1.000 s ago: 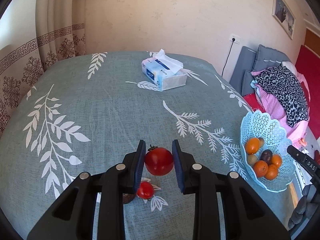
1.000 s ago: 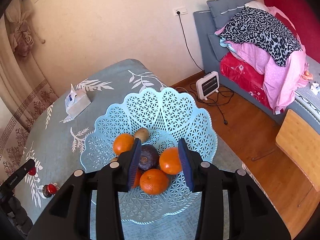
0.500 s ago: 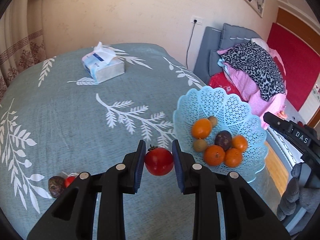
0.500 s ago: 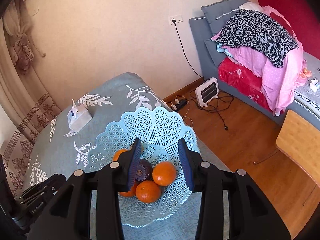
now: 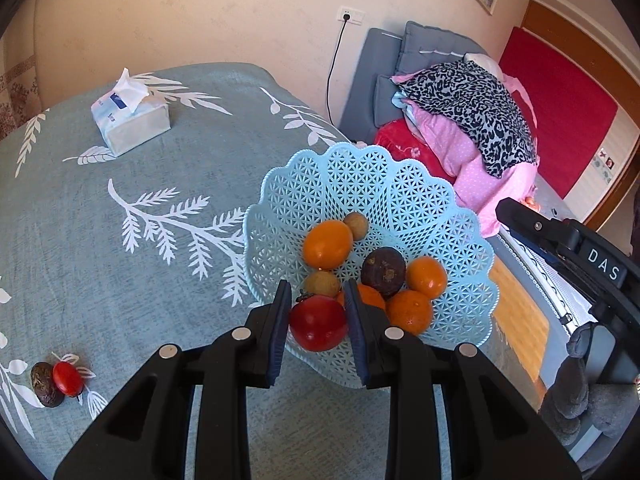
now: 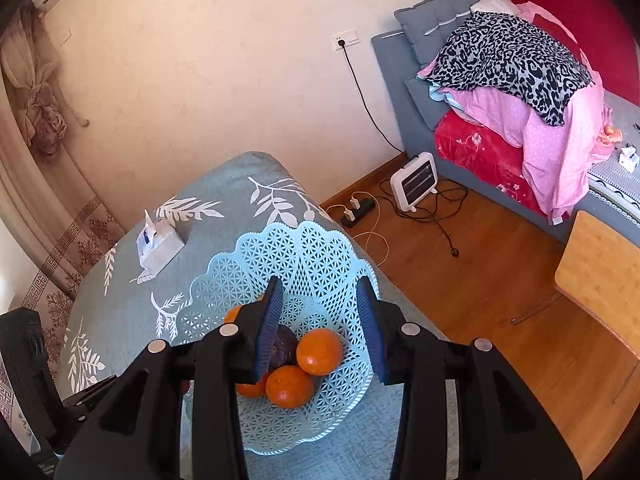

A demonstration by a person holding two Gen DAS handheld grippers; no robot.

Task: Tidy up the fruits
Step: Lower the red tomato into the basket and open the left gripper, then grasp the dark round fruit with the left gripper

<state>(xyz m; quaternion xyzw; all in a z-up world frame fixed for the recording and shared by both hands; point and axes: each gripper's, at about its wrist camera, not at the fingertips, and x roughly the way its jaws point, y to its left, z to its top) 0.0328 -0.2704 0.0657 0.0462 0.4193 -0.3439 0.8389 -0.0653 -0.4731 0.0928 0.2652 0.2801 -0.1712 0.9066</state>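
Note:
My left gripper (image 5: pixel 318 320) is shut on a red tomato (image 5: pixel 318 323) and holds it over the near rim of the light blue lattice basket (image 5: pixel 384 184). The basket holds several oranges (image 5: pixel 327 244), a dark purple fruit (image 5: pixel 383 271) and small brown fruits (image 5: pixel 356 226). A small red tomato (image 5: pixel 67 378) and a dark brown fruit (image 5: pixel 43 384) lie on the tablecloth at the far left. My right gripper (image 6: pixel 322 328) is open and empty, above the basket (image 6: pixel 312 252) and its oranges (image 6: pixel 319 351).
A tissue box (image 5: pixel 130 122) stands at the back of the teal leaf-print table (image 5: pixel 100 240). The basket sits at the table's right edge. Beyond it are a wooden floor (image 6: pixel 480 280), a small heater (image 6: pixel 416 180) and a bed with piled clothes (image 5: pixel 472 120).
My left gripper has carried the red tomato right, from over the tablecloth to the basket's near rim. My right gripper has pulled back and up from the basket.

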